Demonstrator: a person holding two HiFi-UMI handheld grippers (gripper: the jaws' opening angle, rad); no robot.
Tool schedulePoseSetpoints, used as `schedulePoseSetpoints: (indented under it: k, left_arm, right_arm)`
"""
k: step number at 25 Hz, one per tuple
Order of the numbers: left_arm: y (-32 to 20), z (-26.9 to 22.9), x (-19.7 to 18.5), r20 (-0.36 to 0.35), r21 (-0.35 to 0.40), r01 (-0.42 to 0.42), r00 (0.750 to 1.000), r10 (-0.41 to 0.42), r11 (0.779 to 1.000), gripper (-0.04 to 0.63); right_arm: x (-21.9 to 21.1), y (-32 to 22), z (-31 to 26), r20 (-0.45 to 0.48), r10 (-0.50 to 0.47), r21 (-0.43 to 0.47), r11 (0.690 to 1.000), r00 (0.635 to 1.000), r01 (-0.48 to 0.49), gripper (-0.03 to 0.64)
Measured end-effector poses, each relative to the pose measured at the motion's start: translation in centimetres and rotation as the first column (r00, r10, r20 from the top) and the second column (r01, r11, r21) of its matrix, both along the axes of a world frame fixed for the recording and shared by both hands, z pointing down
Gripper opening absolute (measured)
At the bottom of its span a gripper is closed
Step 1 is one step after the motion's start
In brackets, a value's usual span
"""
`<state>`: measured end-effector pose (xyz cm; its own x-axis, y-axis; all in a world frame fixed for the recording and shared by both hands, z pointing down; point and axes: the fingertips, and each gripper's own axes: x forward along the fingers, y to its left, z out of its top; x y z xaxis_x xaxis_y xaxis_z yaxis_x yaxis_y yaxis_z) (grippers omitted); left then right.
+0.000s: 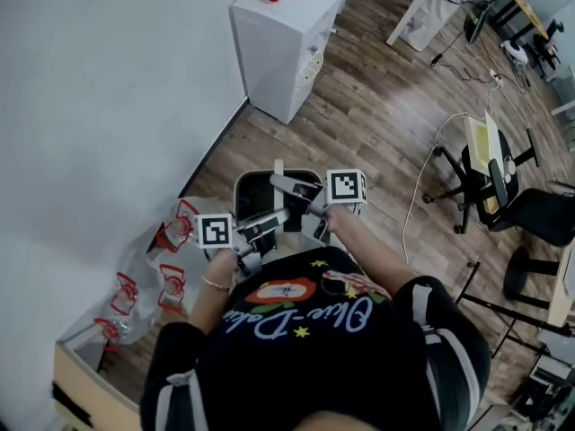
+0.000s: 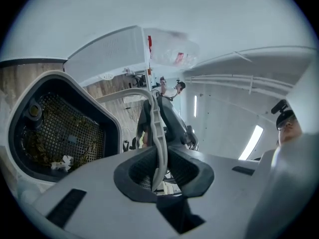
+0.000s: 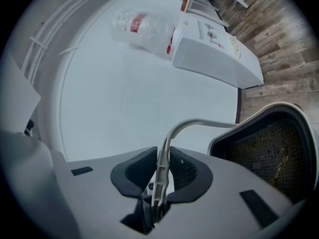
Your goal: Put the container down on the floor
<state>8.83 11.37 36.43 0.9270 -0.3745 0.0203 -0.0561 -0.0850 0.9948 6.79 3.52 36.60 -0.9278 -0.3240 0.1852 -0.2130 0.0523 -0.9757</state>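
Observation:
A white container [image 1: 250,187] with a dark inside and a mesh insert hangs in front of me over the wood floor. Its thin pale handle [image 2: 158,128] arches over it. My left gripper [image 2: 160,171] is shut on that handle, and the container's mesh [image 2: 62,133] shows to its left. My right gripper [image 3: 162,176] is shut on the same handle [image 3: 174,131], with the container's rim [image 3: 249,121] at the right. In the head view the left gripper [image 1: 260,227] and right gripper [image 1: 296,191] meet above the container. Whether its base touches the floor is hidden.
A white wall [image 1: 108,106] runs along the left. A white boxy appliance [image 1: 283,48] stands ahead by the wall. Clear bags with red handles [image 1: 171,241] and a cardboard box [image 1: 81,380] lie at my left. Office chairs [image 1: 494,182] and cables are at the right.

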Motion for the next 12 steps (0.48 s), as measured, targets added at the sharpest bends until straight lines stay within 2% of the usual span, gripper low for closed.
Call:
schedulePoseSetpoints:
  k: [3, 6, 12]
  left_arm:
    - [-3.2, 0.0, -0.3, -0.017, -0.013, 0.067, 0.998, -0.067, 0.998, 0.051]
    - [-6.9, 0.3, -0.5, -0.022, -0.013, 0.137, 0.99, -0.137, 0.991, 0.051]
    - [-13.0, 1.3, -1.4, 0.047, 0.016, 0.271, 0.961, -0.272, 0.962, 0.051]
  right_arm:
    - [-1.1, -3.0, 0.0, 0.026, -0.063, -0.015, 0.998, 0.998, 0.064, 0.066]
    - [-1.8, -6.4, 0.5, 0.011, -0.136, -0.016, 0.991, 0.991, 0.136, 0.066]
    - [-3.2, -12.2, 0.7, -0.007, -0.292, -0.011, 0.956, 0.956, 0.292, 0.066]
